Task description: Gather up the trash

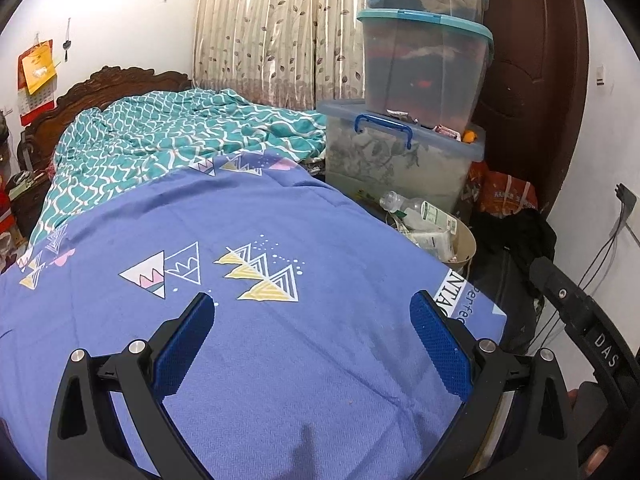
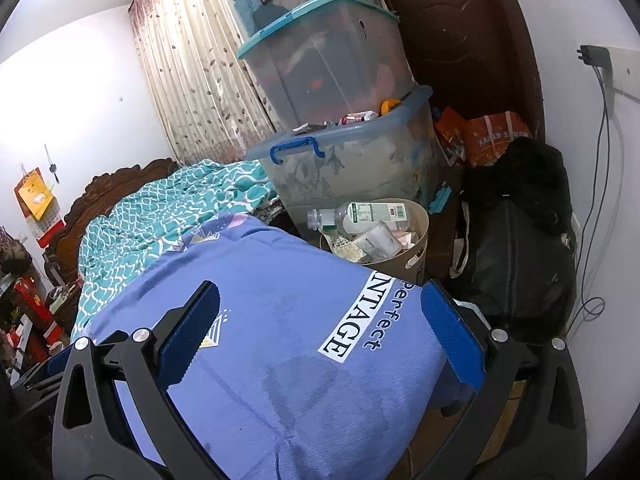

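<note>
A tan waste basket [image 2: 416, 258] stands on the floor by the bed's far right corner, holding a clear plastic bottle [image 2: 356, 214] and crumpled wrappers [image 2: 376, 242]. It also shows in the left wrist view [image 1: 466, 246], with the bottle [image 1: 416, 208] on top. My left gripper [image 1: 312, 304] is open and empty above the blue bedsheet [image 1: 280, 360]. My right gripper [image 2: 320, 292] is open and empty above the sheet's right corner [image 2: 304, 380], short of the basket. Its handle shows at the right of the left wrist view [image 1: 576, 312].
Stacked clear storage boxes [image 2: 332, 80] stand beyond the basket, before a dark wooden door [image 2: 460, 28]. A black bag [image 2: 516, 248] and orange bags [image 2: 496, 132] lie on the floor at right. A teal quilt [image 1: 180, 132] covers the bed's far half. Cables [image 2: 600, 184] hang on the right wall.
</note>
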Demonstrator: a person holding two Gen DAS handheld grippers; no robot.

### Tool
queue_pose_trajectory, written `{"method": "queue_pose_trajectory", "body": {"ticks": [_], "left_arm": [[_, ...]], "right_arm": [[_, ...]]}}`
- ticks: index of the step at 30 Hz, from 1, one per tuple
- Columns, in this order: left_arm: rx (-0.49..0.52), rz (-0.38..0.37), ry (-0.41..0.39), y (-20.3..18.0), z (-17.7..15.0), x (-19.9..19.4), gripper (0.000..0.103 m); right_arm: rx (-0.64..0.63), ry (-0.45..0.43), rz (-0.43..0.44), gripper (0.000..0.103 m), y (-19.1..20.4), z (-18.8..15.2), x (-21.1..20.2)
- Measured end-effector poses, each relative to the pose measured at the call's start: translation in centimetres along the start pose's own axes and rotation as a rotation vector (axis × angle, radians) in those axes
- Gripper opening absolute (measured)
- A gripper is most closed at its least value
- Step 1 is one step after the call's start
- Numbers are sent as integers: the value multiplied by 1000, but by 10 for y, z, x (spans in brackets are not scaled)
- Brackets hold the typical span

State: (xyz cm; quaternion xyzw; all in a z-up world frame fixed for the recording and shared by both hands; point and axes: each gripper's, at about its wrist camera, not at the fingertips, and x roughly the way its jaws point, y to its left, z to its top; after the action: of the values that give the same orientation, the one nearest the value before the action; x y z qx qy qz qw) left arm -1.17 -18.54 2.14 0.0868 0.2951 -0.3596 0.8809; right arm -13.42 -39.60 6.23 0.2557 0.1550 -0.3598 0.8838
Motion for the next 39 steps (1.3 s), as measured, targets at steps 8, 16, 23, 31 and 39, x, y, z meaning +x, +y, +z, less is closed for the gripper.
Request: {"method": "queue_pose_trajectory", "body": {"ticks": [8, 16, 23, 31, 39], "left_arm": [[14, 5, -11, -5, 0, 1, 94], [-11, 9, 4, -3, 0, 5, 94], [-16, 46, 48, -4, -3, 14, 94], [11, 65, 65, -10, -5, 20, 94], [30, 66, 83, -15, -6, 27, 94]], "right_arm": [[5, -2, 6, 100, 0, -2, 0], [14, -2, 14, 100, 0, -1, 1], [23, 16, 19, 100, -1, -2, 6], [38, 26, 19, 100, -6, -2, 13], [51, 40, 20, 100, -12, -3, 20]]}}
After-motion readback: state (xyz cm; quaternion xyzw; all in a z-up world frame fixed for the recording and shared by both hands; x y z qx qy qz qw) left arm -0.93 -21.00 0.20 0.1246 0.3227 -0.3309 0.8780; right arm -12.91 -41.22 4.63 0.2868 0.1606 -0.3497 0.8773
